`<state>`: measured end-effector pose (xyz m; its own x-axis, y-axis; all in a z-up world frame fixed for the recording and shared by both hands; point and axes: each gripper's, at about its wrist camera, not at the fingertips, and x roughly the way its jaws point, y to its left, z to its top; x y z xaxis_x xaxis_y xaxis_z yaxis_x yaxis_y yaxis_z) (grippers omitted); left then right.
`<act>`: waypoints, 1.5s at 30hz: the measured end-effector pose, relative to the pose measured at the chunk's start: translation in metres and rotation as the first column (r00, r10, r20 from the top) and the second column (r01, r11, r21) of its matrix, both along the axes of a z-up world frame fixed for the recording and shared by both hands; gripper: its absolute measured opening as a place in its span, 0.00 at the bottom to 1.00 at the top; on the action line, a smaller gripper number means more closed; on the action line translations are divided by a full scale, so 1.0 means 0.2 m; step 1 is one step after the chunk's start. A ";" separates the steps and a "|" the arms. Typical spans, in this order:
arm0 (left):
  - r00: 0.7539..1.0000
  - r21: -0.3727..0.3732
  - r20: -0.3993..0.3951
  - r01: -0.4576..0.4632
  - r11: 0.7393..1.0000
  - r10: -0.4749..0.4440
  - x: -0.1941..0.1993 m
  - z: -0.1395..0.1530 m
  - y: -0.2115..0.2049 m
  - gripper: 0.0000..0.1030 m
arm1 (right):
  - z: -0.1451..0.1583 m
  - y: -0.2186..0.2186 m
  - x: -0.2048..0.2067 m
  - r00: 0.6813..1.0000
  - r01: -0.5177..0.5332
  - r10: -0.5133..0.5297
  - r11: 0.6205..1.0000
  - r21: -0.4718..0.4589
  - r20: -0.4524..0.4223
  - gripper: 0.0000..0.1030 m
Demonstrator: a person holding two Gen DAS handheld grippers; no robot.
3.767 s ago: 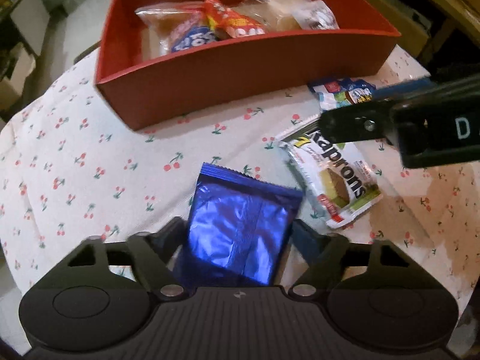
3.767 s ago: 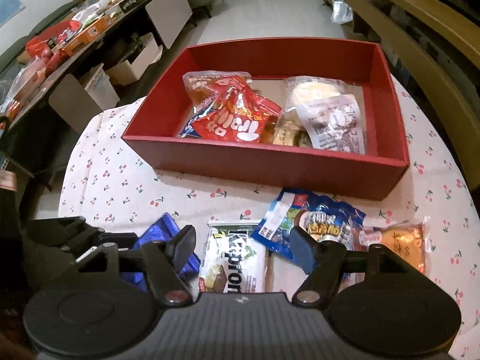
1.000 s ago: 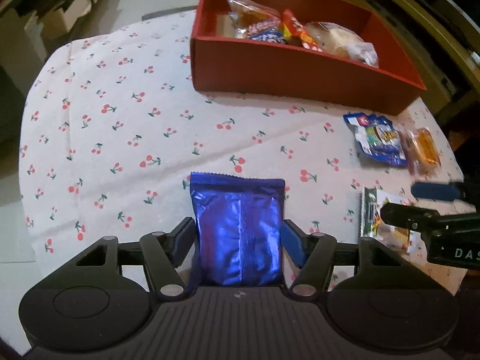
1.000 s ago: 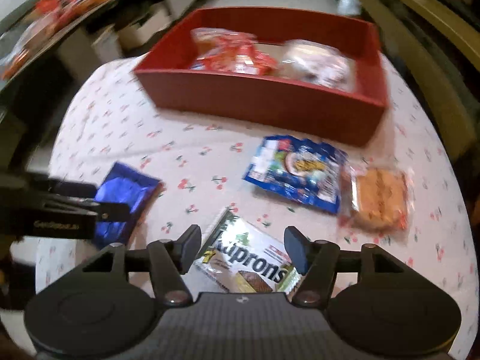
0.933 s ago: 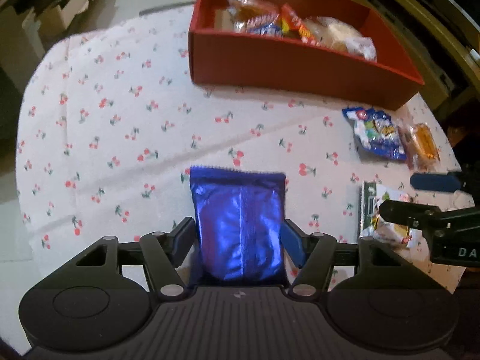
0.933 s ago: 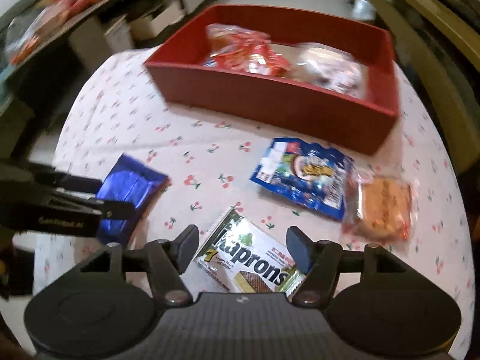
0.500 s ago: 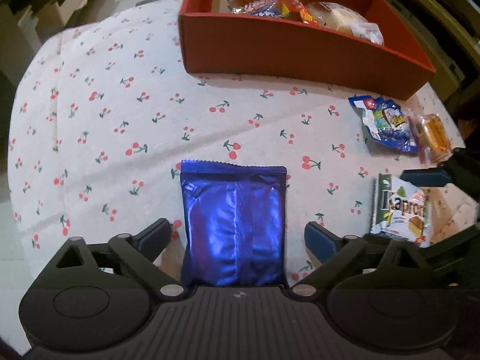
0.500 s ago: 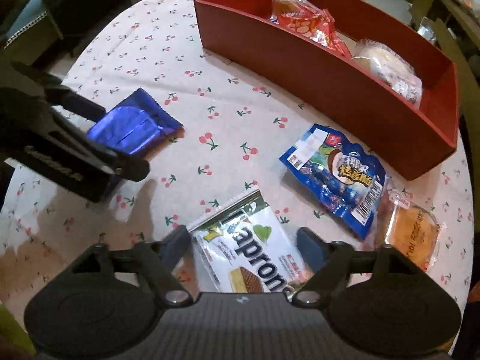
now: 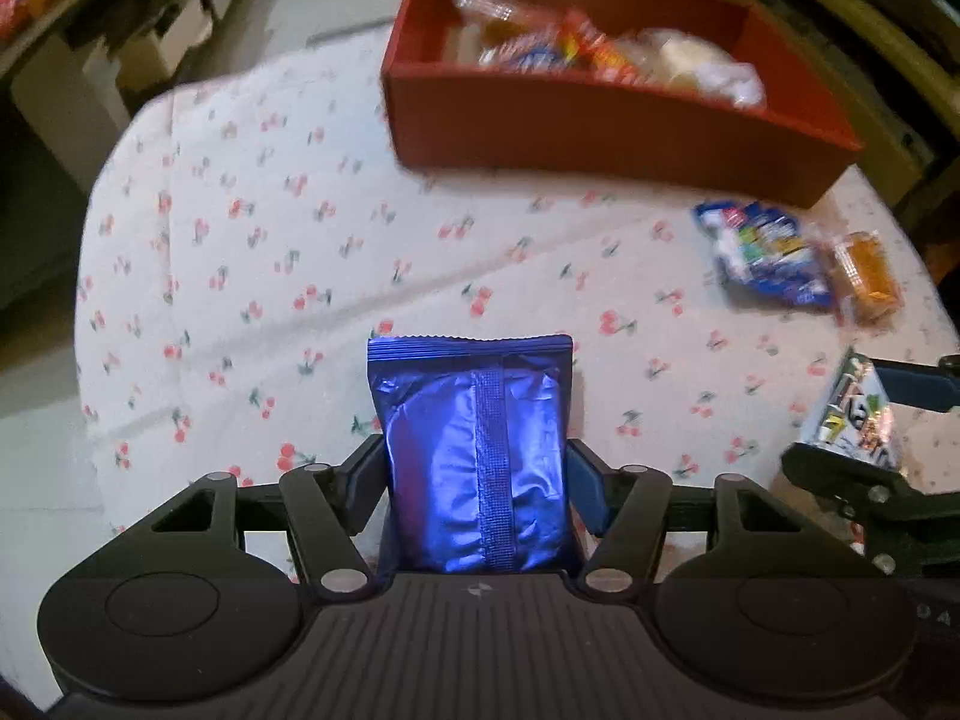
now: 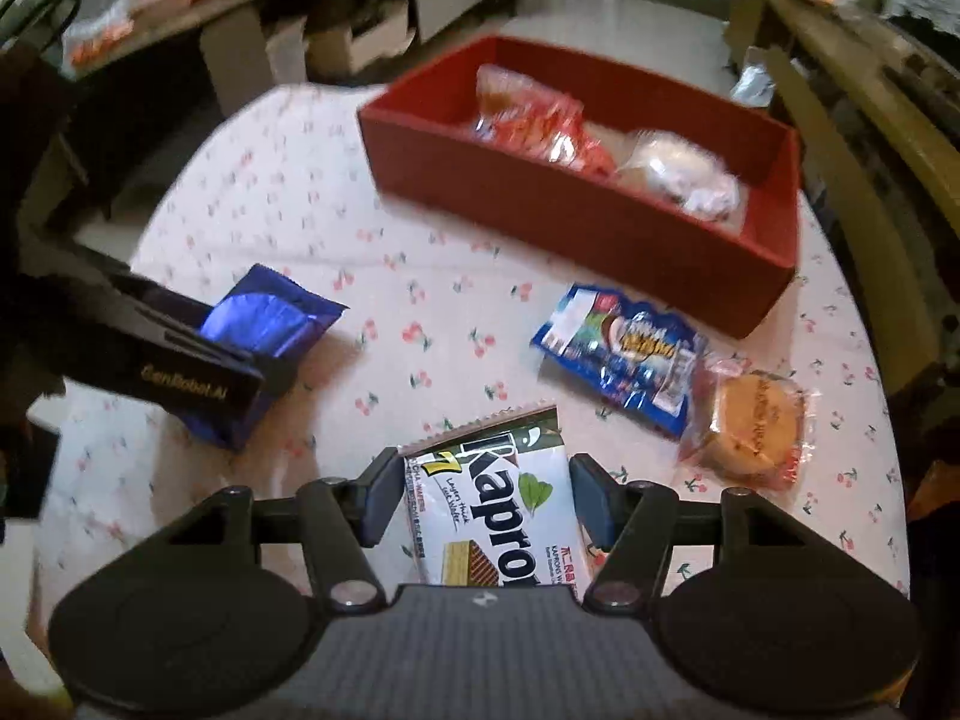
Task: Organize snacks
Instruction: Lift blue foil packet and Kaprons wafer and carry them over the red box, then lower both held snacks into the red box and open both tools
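Observation:
My left gripper [image 9: 477, 474] is shut on a shiny blue foil packet [image 9: 474, 450], also seen in the right wrist view [image 10: 264, 324]. My right gripper [image 10: 486, 498] is shut on a white and green Kaprons wafer pack [image 10: 492, 516], which shows at the right edge of the left wrist view [image 9: 858, 414]. Both packs look slightly lifted off the cherry-print tablecloth [image 10: 420, 300]. The red box [image 10: 576, 210] stands at the far side and holds several wrapped snacks.
A blue printed snack bag [image 10: 624, 354] and a clear-wrapped orange cake [image 10: 750, 420] lie on the cloth near the box's right end. The round table's edge curves close on the left and right. Shelves and boxes stand beyond the table.
Both grippers were open around their packs half a second ago; now each has closed on its pack. Both views have shifted, with motion blur.

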<state>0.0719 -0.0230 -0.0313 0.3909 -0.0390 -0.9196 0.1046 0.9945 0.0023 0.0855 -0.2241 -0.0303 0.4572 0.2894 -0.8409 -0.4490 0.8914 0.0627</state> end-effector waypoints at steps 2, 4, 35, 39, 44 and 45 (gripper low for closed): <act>0.999 -0.012 0.035 0.016 1.000 -0.016 0.01 0.06 -0.01 0.67 | 0.02 -0.02 0.03 1.000 0.028 -0.029 0.999 0.018 0.009 0.81; 0.998 -0.047 0.056 0.023 0.999 -0.021 0.04 0.10 -0.02 0.67 | 0.03 -0.02 0.08 0.998 0.065 -0.065 0.997 0.034 0.011 0.81; 0.977 -0.112 0.208 -0.019 0.993 0.042 0.78 0.28 -0.17 0.67 | 0.19 -0.13 0.87 0.948 0.278 -0.304 0.936 0.216 0.098 0.82; 0.977 -0.093 0.207 -0.033 0.995 0.052 0.84 0.25 -0.18 0.67 | 0.15 -0.12 0.93 0.947 0.283 -0.307 0.937 0.207 0.095 0.82; 0.978 -0.084 0.198 -0.045 0.995 0.061 0.88 0.21 -0.18 0.67 | 0.11 -0.11 0.98 0.947 0.283 -0.306 0.938 0.198 0.095 0.81; 0.979 -0.079 0.196 -0.047 0.996 0.062 0.88 0.20 -0.18 0.67 | 0.10 -0.11 0.98 0.948 0.282 -0.304 0.940 0.194 0.095 0.81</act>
<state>0.2481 -0.0585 0.0084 0.5684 -0.0771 -0.8191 0.0549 0.9969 -0.0558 0.2824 -0.2463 -0.0101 0.6399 0.2649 -0.7214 -0.1837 0.9642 0.1912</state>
